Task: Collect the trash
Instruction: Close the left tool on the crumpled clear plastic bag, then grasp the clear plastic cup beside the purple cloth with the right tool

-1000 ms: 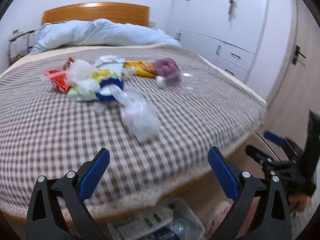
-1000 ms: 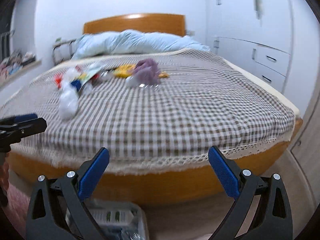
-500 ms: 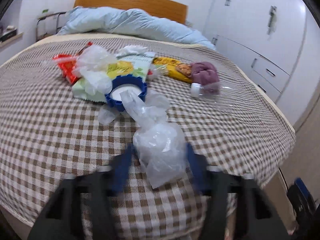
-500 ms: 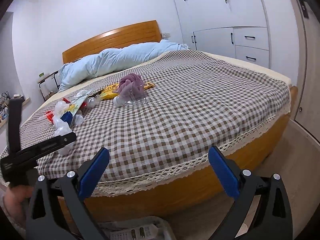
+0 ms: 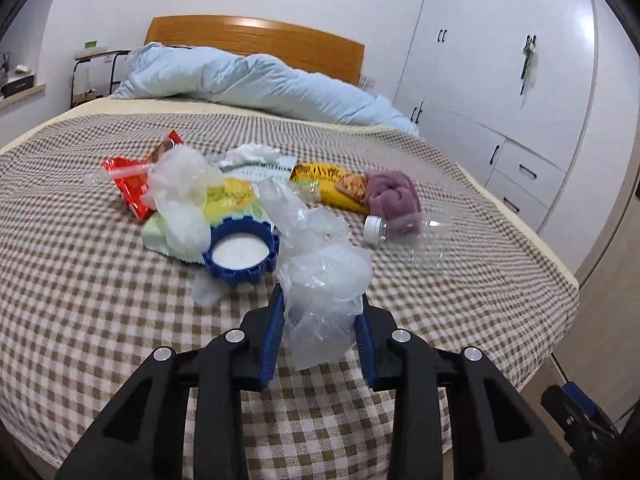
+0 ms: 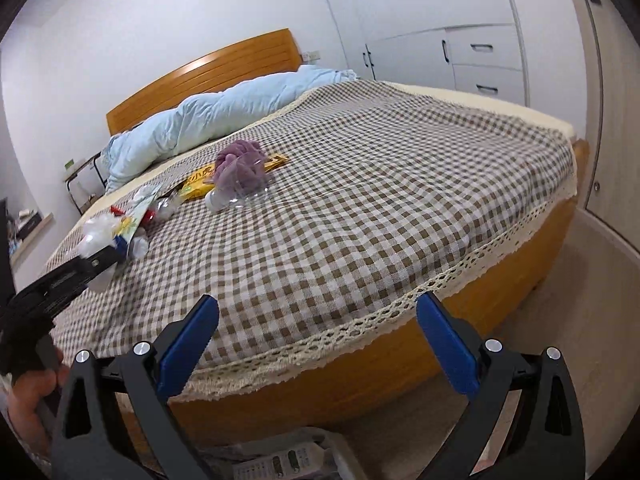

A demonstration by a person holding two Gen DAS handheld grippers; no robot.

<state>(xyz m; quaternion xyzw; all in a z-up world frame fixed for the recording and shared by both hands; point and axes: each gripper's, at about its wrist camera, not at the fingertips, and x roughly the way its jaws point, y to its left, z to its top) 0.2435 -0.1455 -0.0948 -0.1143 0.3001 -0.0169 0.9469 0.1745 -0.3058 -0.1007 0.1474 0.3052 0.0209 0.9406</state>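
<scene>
A pile of trash lies on the checked bedspread point(image 5: 80, 288): a clear crumpled plastic bag point(image 5: 324, 280), a blue toothed lid point(image 5: 241, 251), a red wrapper point(image 5: 134, 188), a yellow snack packet point(image 5: 332, 182), a purple cloth point(image 5: 392, 196) and a clear bottle with a white cap point(image 5: 404, 232). My left gripper point(image 5: 320, 320) is shut on the near end of the plastic bag. My right gripper point(image 6: 318, 320) is open and empty, off the bed's foot edge. The left gripper also shows in the right wrist view point(image 6: 96, 260).
A light blue duvet point(image 5: 256, 84) lies by the wooden headboard point(image 5: 256, 40). White wardrobes with drawers point(image 5: 520, 80) stand to the right. A clear bin point(image 6: 288, 460) with items sits on the floor below the bed's edge. A bedside rack point(image 5: 96, 76) stands far left.
My left gripper moved forward over the bed and closed on the plastic bag. The right gripper swung a little right and stayed open.
</scene>
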